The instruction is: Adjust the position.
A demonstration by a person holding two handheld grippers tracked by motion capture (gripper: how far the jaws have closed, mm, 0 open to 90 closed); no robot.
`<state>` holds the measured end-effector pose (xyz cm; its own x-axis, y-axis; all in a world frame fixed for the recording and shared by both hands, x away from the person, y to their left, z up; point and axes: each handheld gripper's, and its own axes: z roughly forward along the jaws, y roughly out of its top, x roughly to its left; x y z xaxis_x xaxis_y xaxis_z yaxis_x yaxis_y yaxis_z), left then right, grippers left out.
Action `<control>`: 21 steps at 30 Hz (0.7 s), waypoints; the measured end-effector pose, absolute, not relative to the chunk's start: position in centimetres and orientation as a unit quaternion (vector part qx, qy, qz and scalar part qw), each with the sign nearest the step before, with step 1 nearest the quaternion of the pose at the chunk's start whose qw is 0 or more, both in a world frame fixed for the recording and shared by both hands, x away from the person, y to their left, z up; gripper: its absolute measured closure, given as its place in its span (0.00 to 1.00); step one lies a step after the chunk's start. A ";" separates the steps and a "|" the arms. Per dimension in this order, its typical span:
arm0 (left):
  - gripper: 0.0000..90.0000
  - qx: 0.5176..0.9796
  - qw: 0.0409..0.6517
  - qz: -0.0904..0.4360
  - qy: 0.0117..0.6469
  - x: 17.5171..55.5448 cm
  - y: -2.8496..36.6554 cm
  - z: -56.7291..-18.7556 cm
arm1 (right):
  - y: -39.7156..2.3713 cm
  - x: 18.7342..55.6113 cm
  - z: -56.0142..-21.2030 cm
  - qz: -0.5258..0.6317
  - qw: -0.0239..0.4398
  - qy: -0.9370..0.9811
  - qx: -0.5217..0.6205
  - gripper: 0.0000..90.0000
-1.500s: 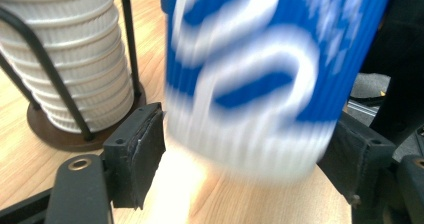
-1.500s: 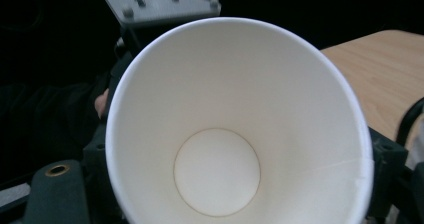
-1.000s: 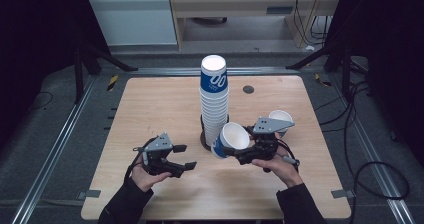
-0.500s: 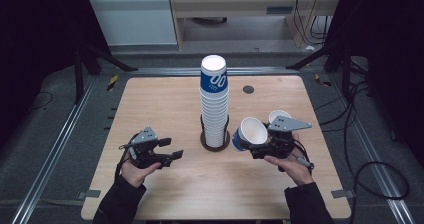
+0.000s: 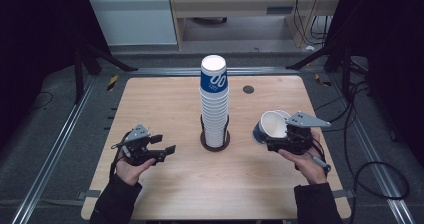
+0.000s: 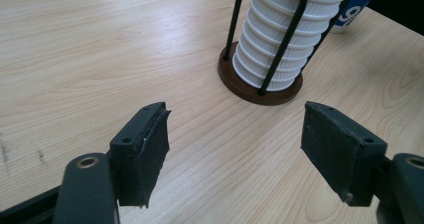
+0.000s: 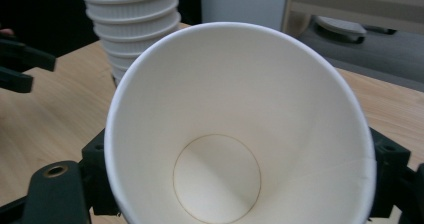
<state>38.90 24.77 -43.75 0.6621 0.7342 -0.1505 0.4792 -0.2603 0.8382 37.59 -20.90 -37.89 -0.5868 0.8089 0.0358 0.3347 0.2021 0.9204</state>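
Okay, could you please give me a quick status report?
Left tool open, empty. Right tool shut on paper cup, tipped sideways. Cup stack in holder; path unobstructed.

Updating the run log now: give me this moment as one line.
right tongs: shut on paper cup, tilted, off stack | left tongs: open, empty | cup stack: upright in wire holder, table centre

We see a light wooden table [image 5: 165, 99] on a grey carpeted floor [image 5: 45, 134] with metal rails [image 5: 60, 144]. Behind it stand a white cabinet [image 5: 132, 19] and a pale shelf [image 5: 235, 9], with dark surroundings at both sides.
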 end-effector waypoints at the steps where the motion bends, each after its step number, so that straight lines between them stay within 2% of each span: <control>1: 0.29 0.781 0.468 0.137 0.390 38.9 24.8 -43.7 | -21.2 37.6 -37.9 0.495 0.242 0.737 0.392 0.19; 8: 0.29 0.780 0.465 0.139 0.396 39.1 25.3 -43.8 | -23.4 37.3 -37.3 0.464 0.275 0.724 0.430 0.19; 21: 0.30 0.785 0.458 0.133 0.395 39.2 25.0 -43.9 | -26.2 37.6 -37.6 0.422 0.298 0.715 0.470 0.19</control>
<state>39.19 24.99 -43.92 0.6530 0.7418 -0.1527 0.4980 -0.2686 0.8245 37.64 -26.15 -37.65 -0.3804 0.9243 -0.0293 0.4211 0.2014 0.8844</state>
